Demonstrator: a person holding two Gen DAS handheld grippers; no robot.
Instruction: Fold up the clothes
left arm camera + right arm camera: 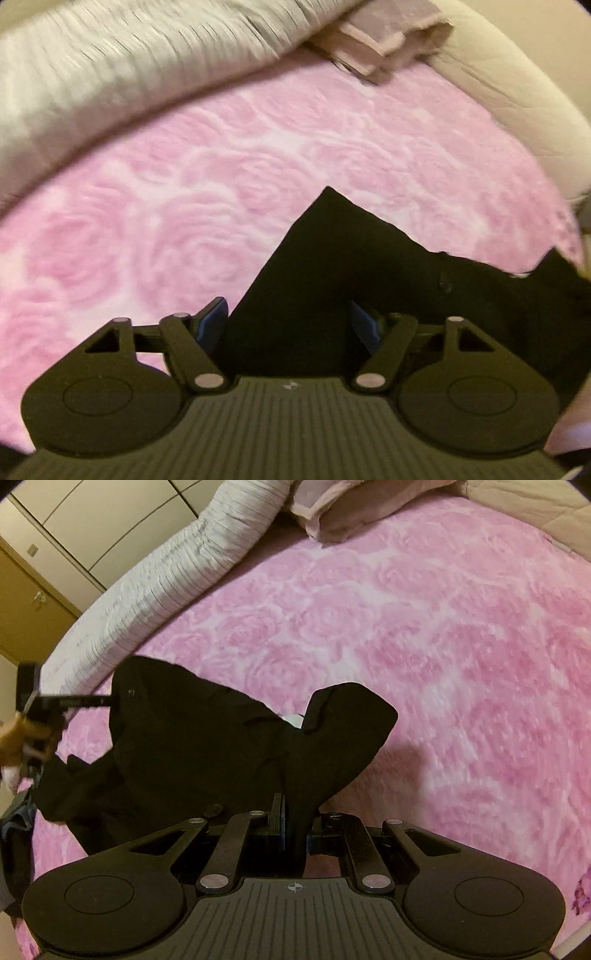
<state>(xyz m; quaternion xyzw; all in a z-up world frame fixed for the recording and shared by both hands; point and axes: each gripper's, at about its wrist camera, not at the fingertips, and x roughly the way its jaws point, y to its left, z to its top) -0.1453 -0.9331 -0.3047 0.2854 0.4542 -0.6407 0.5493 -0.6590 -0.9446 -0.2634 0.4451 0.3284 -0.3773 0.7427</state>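
Note:
A black garment (184,746) lies bunched on the pink bed cover, with a button showing near its upper left corner. My right gripper (293,823) is shut on a fold of it, and the cloth rises from the jaws into a hump. In the left wrist view the same black garment (332,258) runs between the wide-apart blue pads (214,325) of my left gripper (290,325), which is open. The right wrist view shows the left gripper (74,701) from the side, its tips at the garment's upper left corner, held by a hand (11,738).
A pink rose-patterned blanket (424,646) covers the bed. A white ribbed bolster (166,590) lies along the far left edge, and a beige pillow (351,517) sits at the head. Cupboard doors (74,524) stand beyond. Blue denim (14,819) hangs at the bed's left edge.

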